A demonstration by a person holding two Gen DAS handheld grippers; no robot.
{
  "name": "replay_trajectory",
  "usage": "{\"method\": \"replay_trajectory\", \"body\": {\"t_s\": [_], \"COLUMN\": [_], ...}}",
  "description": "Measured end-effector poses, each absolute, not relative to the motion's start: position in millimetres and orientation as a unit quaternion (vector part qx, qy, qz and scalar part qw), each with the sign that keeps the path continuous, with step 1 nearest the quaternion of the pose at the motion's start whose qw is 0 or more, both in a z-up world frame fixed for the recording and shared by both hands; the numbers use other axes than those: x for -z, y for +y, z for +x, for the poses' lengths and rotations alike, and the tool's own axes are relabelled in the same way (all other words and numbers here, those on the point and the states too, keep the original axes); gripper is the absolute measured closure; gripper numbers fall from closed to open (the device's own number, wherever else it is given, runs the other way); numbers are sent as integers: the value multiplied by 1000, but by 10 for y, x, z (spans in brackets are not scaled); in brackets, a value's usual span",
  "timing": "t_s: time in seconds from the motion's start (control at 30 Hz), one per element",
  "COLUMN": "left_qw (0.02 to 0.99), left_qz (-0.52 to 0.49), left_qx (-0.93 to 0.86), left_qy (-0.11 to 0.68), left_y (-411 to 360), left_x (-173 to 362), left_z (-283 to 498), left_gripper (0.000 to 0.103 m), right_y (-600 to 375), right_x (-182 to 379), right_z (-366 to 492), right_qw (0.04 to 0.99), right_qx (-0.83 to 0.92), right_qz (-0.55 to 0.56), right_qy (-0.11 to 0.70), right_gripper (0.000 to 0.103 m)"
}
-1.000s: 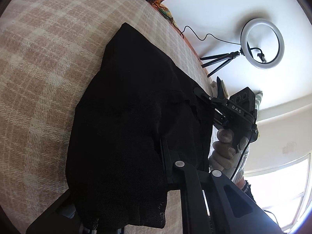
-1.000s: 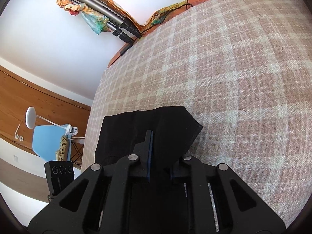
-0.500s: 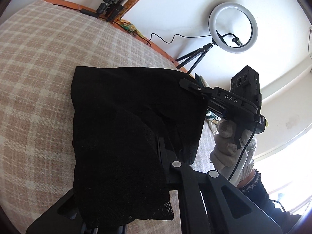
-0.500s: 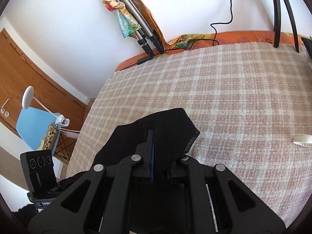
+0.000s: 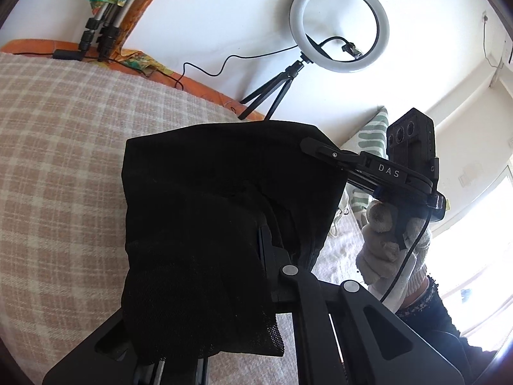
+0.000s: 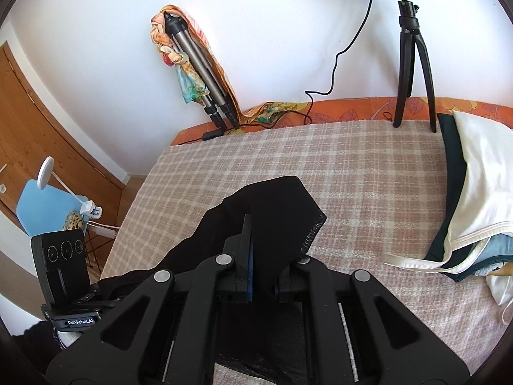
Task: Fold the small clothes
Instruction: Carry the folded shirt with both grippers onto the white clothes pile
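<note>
A bed (image 6: 368, 173) under a tan-and-cream plaid blanket (image 5: 64, 160) fills a white-walled room, with an orange floral sheet showing along its far edge. Nearest each camera, the black garment (image 5: 205, 218) hangs between the two tools, lifted above the blanket. The left gripper (image 5: 256, 250) has its jaws clamped on one part of the cloth, which drapes over the tool and hides most of it. The right gripper (image 6: 261, 256) has its jaws clamped on another corner, a pointed flap of the fabric standing up past the fingertips; in the left view a gloved hand (image 5: 388, 243) holds that tool at the right. To the right on the bed lies a pile of clothes (image 6: 471, 199), white on top of dark green and pale blue. Farther off, a ring light (image 5: 340, 25) on a small black tripod stands at the far edge of the bed. A folded tripod (image 6: 198, 73) wrapped in a patterned scarf leans against the wall at far left. A blue chair (image 6: 41, 205) sits by a wooden door at left.
</note>
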State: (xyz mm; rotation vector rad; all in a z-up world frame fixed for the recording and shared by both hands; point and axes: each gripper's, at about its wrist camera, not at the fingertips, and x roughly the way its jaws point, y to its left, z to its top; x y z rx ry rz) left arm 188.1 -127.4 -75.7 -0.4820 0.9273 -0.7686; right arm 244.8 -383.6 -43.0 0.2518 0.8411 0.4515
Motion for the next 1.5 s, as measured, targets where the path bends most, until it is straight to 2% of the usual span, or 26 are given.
{"method": "replay_trajectory", "body": {"t_s": [0.27, 0.7, 0.87, 1.13, 1.23, 1.27, 1.33, 1.4, 1.5], "left_qw": [796, 805, 802, 770, 778, 774, 773, 773, 772], "left_qz": [-195, -140, -124, -90, -50, -44, -24, -10, -6], "left_qx": [405, 458, 466, 480, 468, 472, 472, 465, 462], "left_qy": [405, 350, 352, 410, 415, 420, 423, 432, 437], "left_y": [-2101, -3539, -4039, -4482, -4493, -4497, -4475, -4430, -4299], "left_x": [421, 29, 200, 793, 874, 888, 903, 917, 928], "left_z": [2259, 2785, 2968, 2948, 2828, 2798, 2712, 2641, 2546], "left_gripper": [98, 98, 98, 98, 97, 95, 92, 82, 79], "right_y": [-4724, -5952, -6474, -7070, -7251, -7308, -7394, -7456, -7488], "right_x": [67, -512, -396, 272, 426, 442, 468, 467, 434], "right_z": [2581, 2886, 3089, 3396, 3395, 3374, 3316, 3268, 3158], "right_qw": [901, 936, 934, 908, 903, 903, 905, 906, 908], "right_qx": [-171, -94, -74, -17, 27, 36, 58, 66, 70], "right_qz": [122, 59, 57, 37, 40, 44, 53, 63, 81], "right_qy": [380, 335, 344, 417, 427, 425, 419, 414, 405], "right_gripper": [94, 94, 94, 93, 74, 62, 46, 46, 46]}}
